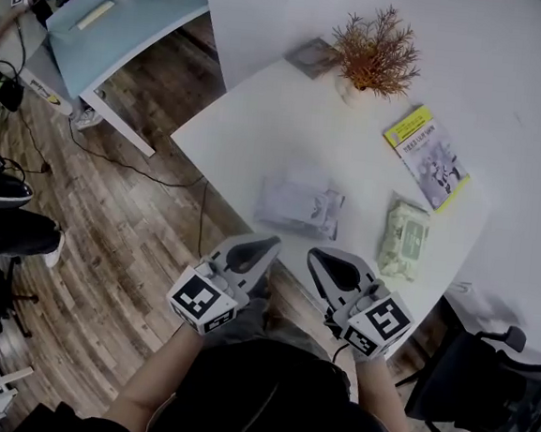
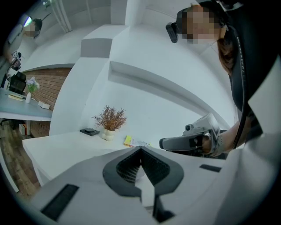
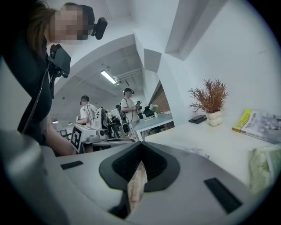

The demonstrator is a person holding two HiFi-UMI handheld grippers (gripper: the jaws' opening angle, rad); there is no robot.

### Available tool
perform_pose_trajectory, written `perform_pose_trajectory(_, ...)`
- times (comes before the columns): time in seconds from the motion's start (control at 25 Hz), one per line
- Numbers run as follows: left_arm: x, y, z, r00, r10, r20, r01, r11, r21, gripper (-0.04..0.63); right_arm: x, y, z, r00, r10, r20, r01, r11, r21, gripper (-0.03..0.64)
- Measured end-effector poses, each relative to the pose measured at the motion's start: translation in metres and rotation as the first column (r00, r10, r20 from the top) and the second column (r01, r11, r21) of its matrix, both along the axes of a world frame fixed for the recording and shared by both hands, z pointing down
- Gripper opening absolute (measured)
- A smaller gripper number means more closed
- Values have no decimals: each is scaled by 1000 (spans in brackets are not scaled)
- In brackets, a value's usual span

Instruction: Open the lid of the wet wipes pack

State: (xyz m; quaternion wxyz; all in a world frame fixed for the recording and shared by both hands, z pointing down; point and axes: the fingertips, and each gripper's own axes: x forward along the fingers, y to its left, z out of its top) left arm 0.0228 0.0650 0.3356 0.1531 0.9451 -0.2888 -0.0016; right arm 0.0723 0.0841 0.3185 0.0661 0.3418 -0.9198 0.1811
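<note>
Green wet wipes pack [image 1: 404, 239], lengthwise near-to-far, lies just right of the right gripper [image 1: 328, 262]; left gripper [image 1: 258, 249] farther; both closed, empty.

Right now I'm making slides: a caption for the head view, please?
Left gripper and right gripper, both shut, held short of the green wet wipes pack on a white table.

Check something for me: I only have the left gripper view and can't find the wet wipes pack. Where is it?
Observer: The wet wipes pack lies flat on the table, ahead and right of the right tongs, not touching them.
Operator: Opened yet?
Observer: No, its lid looks flat against the pack.
Operator: Anything else close by?
Observer: A pale pouch lies just beyond the left tongs.
</note>
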Motion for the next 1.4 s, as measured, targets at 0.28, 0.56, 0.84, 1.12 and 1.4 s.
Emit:
perform_pose_trajectory(0.28, 0, 28, -4, 1000, -12, -1, 12, 1000, -3, 12, -4, 20, -9, 1000, -6, 9, 6, 1000, 23, 20)
perform_pose_trajectory(0.56, 0, 59, -4, 1000, -11, 3, 12, 1000, -13, 12, -1, 48, -9, 1000, 11, 22, -12, 1000, 20, 20)
perform_pose_trajectory(0.84, 4, 86, -7, 1000, -7, 6, 7, 1000, -12, 12, 6, 74, -10, 999, 27, 33, -28, 999, 21, 20)
perform_pose_trajectory(1.12, 1, 115, -13, 1000, -16, 9, 16, 1000, -3, 12, 10, 99, -19, 997, 45, 69, -48, 998, 39, 20)
perform_pose_trajectory(1.4, 0, 154, -12, 1000, -21, 13, 21, 1000, -8, 12, 11, 135, -20, 996, 45, 82, -48, 998, 46, 20)
